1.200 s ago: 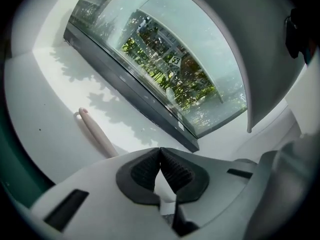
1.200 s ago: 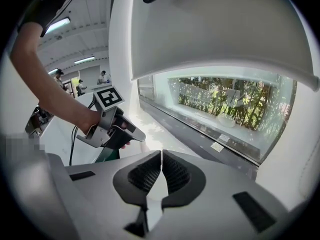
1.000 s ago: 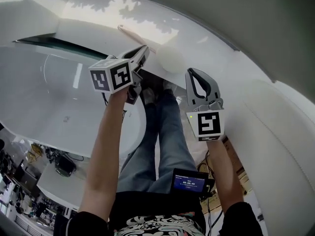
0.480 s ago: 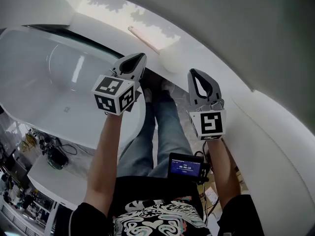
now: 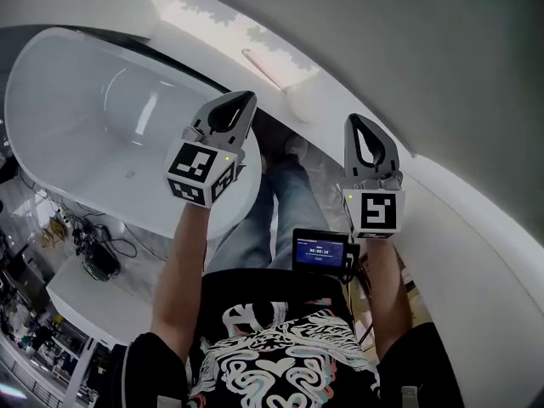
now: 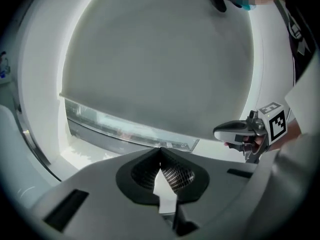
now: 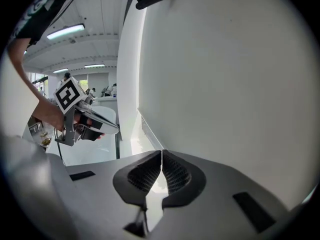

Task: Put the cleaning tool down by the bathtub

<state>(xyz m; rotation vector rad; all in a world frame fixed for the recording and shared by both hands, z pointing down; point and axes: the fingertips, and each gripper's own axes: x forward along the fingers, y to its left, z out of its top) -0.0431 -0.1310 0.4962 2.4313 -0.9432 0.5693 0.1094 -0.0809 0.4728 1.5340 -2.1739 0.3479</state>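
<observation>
The job looks done. The cleaning tool point(image 5: 264, 69) lies on the white ledge by the bathtub point(image 5: 85, 117), close to the wall. It has a thin stick with a pale round head at one end. Nobody is holding it. It lies out past the fingertips, between the two pairs of fingers and lower down than they are. Neither pair touches it.

The left gripper point(image 5: 241, 104) has its fingers squeezed tight together. There is nothing between them, and the left gripper view shows only the wall and a long bright strip past their tips. The right gripper point(image 5: 356, 121) has its fingers squeezed together too, with nothing in them. I think nothing is left to do except move away.

Both arms reach out in front of the person, side by side and a little apart. The fingers of both point forward at the wall and tip down a bit. The bathtub is off to the left of the left fingers and below them. The person's legs show under the two arms. A small screen point(image 5: 320, 249) sits at the waist, behind the right fingers.
</observation>
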